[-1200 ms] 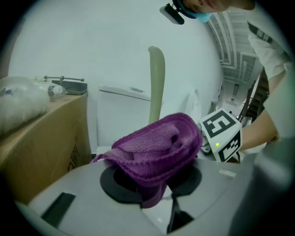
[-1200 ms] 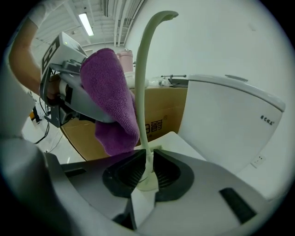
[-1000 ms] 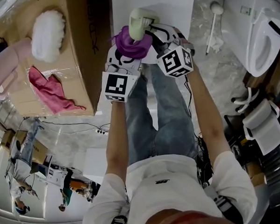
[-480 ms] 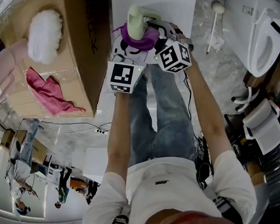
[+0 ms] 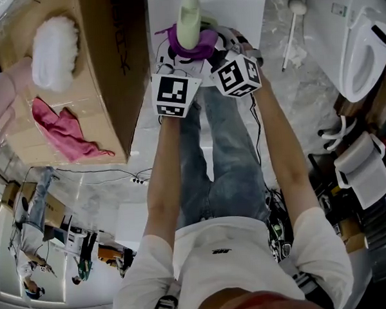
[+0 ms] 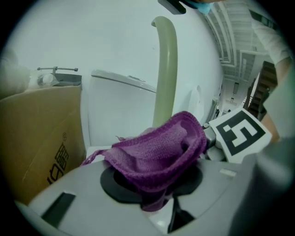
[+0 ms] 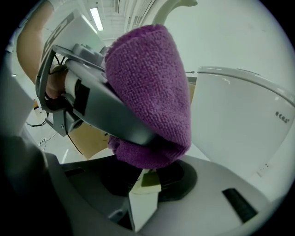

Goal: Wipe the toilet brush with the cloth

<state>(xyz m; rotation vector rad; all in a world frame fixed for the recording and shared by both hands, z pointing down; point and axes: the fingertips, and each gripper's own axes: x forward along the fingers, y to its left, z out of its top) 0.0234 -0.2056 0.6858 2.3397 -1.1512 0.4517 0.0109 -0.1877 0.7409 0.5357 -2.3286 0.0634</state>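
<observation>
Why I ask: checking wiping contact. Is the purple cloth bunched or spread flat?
Bunched: the cloth sits crumpled in the left gripper, against the brush handle.

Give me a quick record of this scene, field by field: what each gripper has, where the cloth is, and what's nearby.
left gripper: shut on the purple cloth
right gripper: shut on the toilet brush, jaws having just closed further on it
cloth position: bunched against the brush's pale green handle, which stands upright
nearby: cardboard box with a pink cloth on it at left; toilet at right
</observation>
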